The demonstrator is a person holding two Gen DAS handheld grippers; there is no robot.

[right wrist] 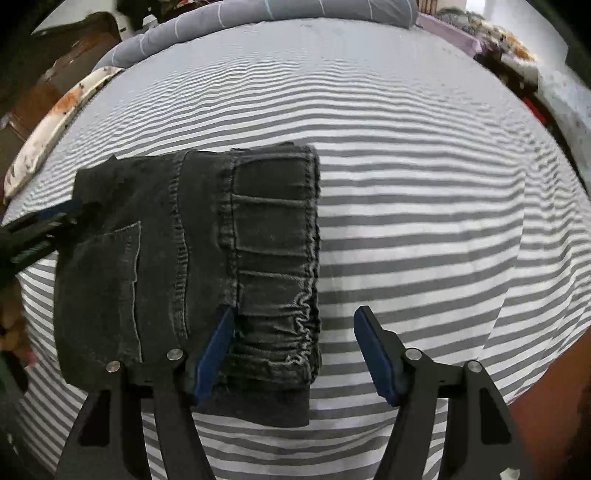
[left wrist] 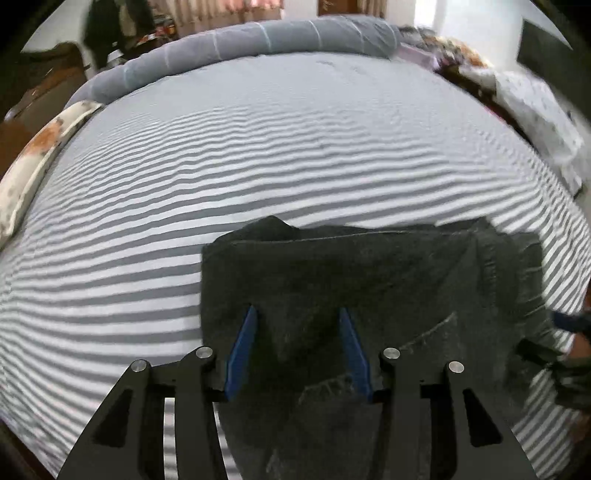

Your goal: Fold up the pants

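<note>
The left gripper point(left wrist: 298, 350) is hovering over the folded black jeans point(right wrist: 207, 266), blue fingers point(left wrist: 242, 354) apart, gripping nothing. The jeans are lying on the striped bedsheet point(right wrist: 424, 206); no label is showing. The right gripper point(right wrist: 295, 350) is standing open over their elastic waistband point(right wrist: 275, 258).

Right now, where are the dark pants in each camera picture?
Left wrist view: the folded dark pants fill the lower middle, under the left tool.
Right wrist view: the pants lie left of centre; their elastic waistband is on the right, by the right tool.
Shared landmark: the rolled grey blanket at the far edge of the striped bed sheet.
</note>
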